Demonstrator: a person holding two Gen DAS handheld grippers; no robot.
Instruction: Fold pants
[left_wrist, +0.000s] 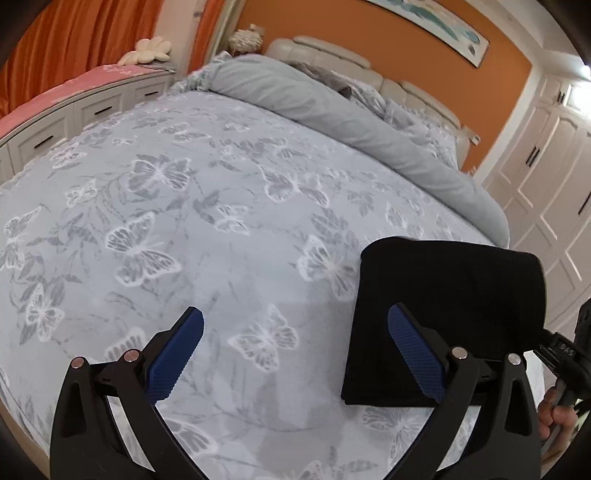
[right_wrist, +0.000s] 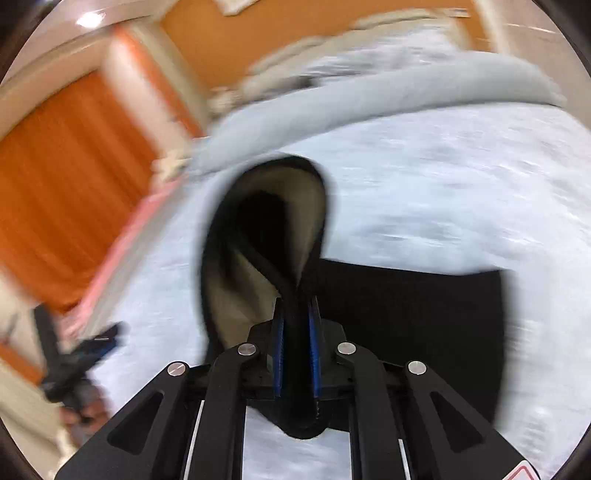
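Pants (left_wrist: 447, 314) sit folded into a black block at the near right of the bed (left_wrist: 221, 206). My right gripper (right_wrist: 295, 347) is clamped on a thick fold of them, lifting it; the left gripper (left_wrist: 295, 350) hovers wide open, empty. Looks like the final fold: lay that flap over, then release. Only legible writing: "DAS" on the right tool.

A bed (left_wrist: 221, 192) spread with a pale blue butterfly-print cover is filling the room, a grey duvet (left_wrist: 332, 110) lying rolled near its cream padded headboard (left_wrist: 417, 92). An orange wall (left_wrist: 369, 40) is carrying a framed picture (left_wrist: 436, 26). Orange curtains (left_wrist: 74, 44) are hanging beside white drawers (left_wrist: 85, 110); white wardrobe doors (left_wrist: 546, 177) are standing opposite.
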